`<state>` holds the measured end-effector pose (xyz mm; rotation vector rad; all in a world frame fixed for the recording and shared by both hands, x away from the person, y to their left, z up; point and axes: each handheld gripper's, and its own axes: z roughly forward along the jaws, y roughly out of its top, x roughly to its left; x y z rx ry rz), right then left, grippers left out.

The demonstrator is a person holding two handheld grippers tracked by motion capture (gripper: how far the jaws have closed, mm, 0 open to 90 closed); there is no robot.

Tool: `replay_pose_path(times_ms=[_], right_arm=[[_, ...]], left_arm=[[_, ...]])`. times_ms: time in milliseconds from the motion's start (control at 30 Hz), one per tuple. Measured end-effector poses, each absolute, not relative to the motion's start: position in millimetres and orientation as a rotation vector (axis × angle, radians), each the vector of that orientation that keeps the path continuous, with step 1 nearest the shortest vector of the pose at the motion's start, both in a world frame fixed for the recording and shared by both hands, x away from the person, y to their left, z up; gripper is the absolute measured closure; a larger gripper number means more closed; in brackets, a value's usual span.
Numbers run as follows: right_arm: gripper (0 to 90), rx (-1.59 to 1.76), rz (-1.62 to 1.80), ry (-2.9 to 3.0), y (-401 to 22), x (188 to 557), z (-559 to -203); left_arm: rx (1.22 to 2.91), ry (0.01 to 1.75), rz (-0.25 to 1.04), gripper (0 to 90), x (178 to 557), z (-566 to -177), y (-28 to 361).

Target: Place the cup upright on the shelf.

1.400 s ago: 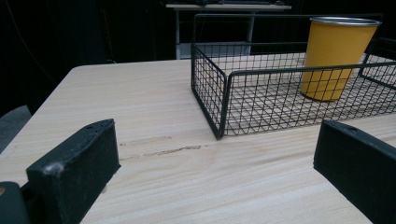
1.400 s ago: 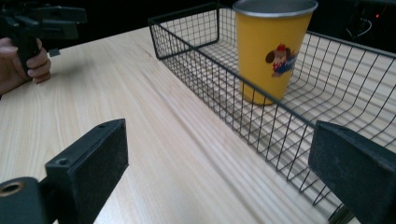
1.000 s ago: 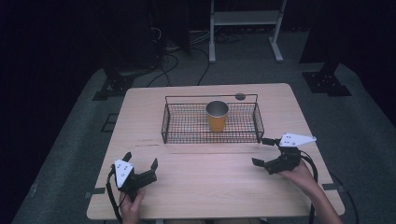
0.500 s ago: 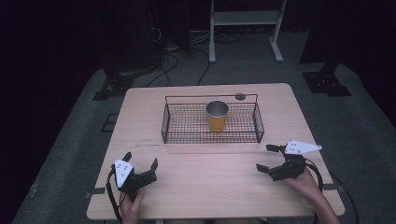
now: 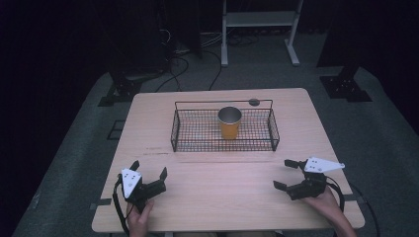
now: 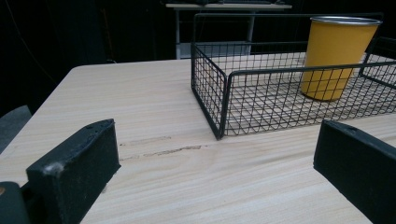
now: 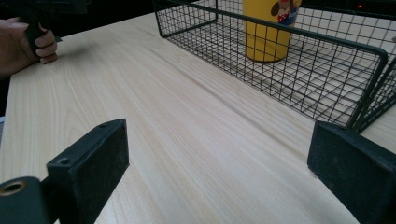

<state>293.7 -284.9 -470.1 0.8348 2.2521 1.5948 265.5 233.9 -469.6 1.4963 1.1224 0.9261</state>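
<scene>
Dark room, grey carpet, cables and a white stand beyond a pale wooden table point(image 5: 222, 197). Black wire basket point(image 5: 197, 132) toward the far middle of the tabletop; inside, right of centre, one yellow cup point(image 5: 230, 123) upright with a metal-coloured inside. Small dark disc point(image 5: 254, 102) on the wood just behind the basket's far rim. Left gripper point(image 5: 148, 171) at the near left corner, jaws spread wide, nothing between them. Right gripper point(image 5: 288, 174) at the near right, jaws likewise spread and empty, grey plate on top. Both well apart from basket and cup. Left gripper view: cup's plain yellow side point(image 6: 337, 58), faint scuff marks on the wood. Right gripper view: cartoon print on the cup point(image 7: 271, 28), plus a hand point(image 7: 25, 42) at far left.
</scene>
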Motion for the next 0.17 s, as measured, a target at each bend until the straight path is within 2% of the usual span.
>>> replay_pose_path(times_ms=[167], right_arm=[[4.8, 0.863, 1.621, 2.230, -286.4, 283.0, -478.5]], left_arm=[[1.498, 1.122, 0.928, 0.0, 265.7, -469.6, 233.7]])
